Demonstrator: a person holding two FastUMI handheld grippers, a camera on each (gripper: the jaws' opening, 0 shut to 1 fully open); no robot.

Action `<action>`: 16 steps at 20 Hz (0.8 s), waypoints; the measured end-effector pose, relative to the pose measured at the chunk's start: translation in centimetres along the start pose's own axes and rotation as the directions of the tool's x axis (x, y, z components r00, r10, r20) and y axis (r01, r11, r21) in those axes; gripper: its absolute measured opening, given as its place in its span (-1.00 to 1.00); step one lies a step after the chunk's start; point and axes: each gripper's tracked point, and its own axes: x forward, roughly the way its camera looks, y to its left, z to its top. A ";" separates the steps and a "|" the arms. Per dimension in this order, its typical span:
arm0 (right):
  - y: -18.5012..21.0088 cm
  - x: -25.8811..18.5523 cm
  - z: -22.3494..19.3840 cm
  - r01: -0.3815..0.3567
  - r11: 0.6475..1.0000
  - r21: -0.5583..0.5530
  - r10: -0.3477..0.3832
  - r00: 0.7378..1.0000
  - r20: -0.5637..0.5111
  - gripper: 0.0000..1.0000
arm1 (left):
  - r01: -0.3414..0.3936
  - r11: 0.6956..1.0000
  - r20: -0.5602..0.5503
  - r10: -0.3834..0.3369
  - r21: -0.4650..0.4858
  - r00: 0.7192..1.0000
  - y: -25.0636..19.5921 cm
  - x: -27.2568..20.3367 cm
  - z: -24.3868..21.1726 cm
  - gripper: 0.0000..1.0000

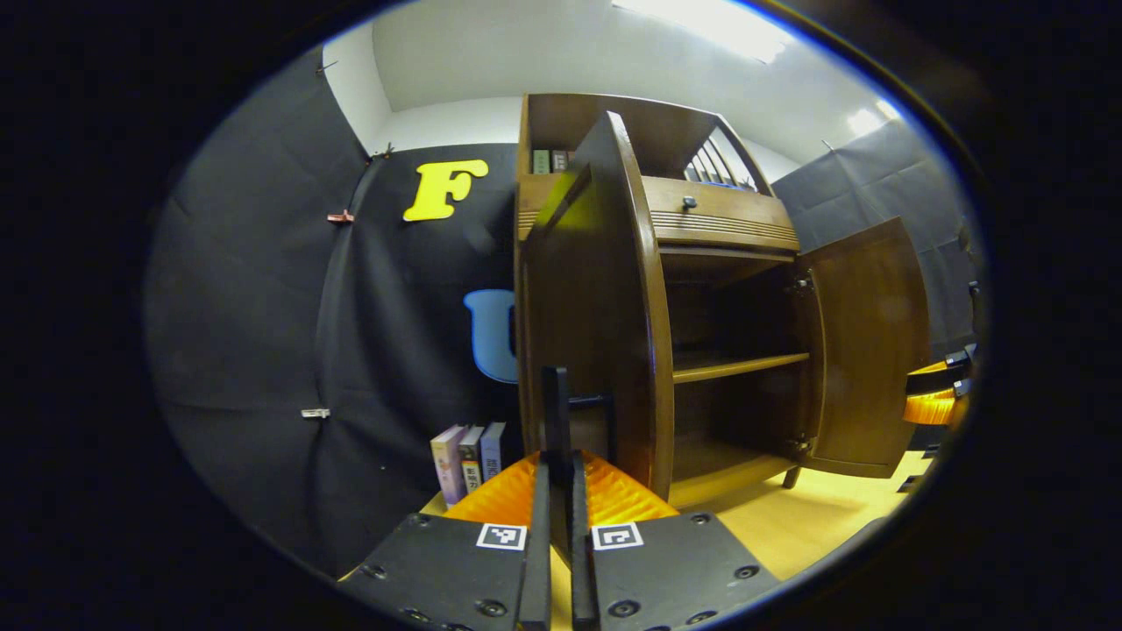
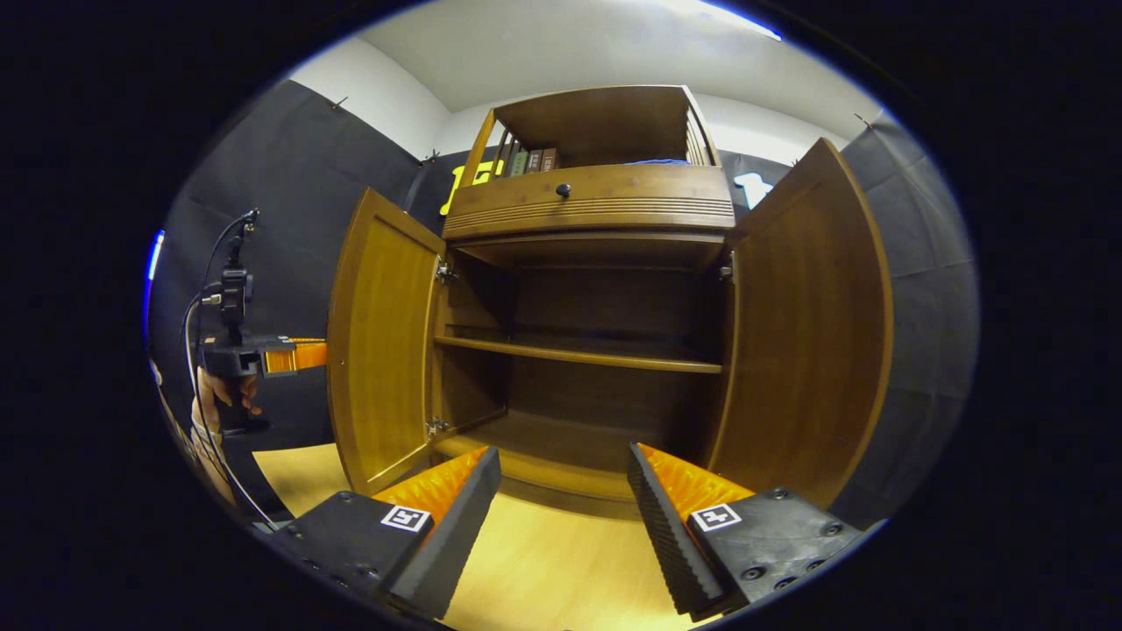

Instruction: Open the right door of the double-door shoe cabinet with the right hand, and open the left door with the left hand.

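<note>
Beside the cabinet's left door [image 1: 605, 298], books [image 1: 469, 460] stand; left hand-held gripper [image 1: 561, 438] clamps its handle, right hand-held gripper [image 2: 561, 491] gapes.

The left gripper view rides close against the left door [image 1: 605, 298], looking along its edge into the cabinet [image 1: 727, 219] from the left side, with the right door [image 1: 868, 350] farther off. The right gripper view sits in front of the cabinet [image 2: 587, 206], facing squarely into its open inside, a little way back. Both views share the shelf [image 2: 578, 353], both doors and the drawer [image 1: 719, 215].
</note>
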 end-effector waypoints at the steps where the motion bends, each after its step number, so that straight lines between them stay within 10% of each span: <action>1: 0.4 0.2 0.1 -0.012 1.000 0.009 0.012 1.000 0.002 0.84 | -0.005 1.000 0.003 0.005 -0.009 1.000 0.5 -0.5 0.1 -0.76; 11: 1.7 2.0 0.0 -0.052 0.998 0.036 0.051 0.999 0.007 0.84 | -0.020 1.000 0.026 0.019 0.020 0.999 0.9 -4.6 1.6 -0.89; 16: 0.9 2.7 -0.1 -0.034 0.999 0.032 0.034 0.999 0.012 0.86 | 0.234 0.971 0.042 -0.232 -0.052 0.972 -7.1 -5.4 1.9 -0.89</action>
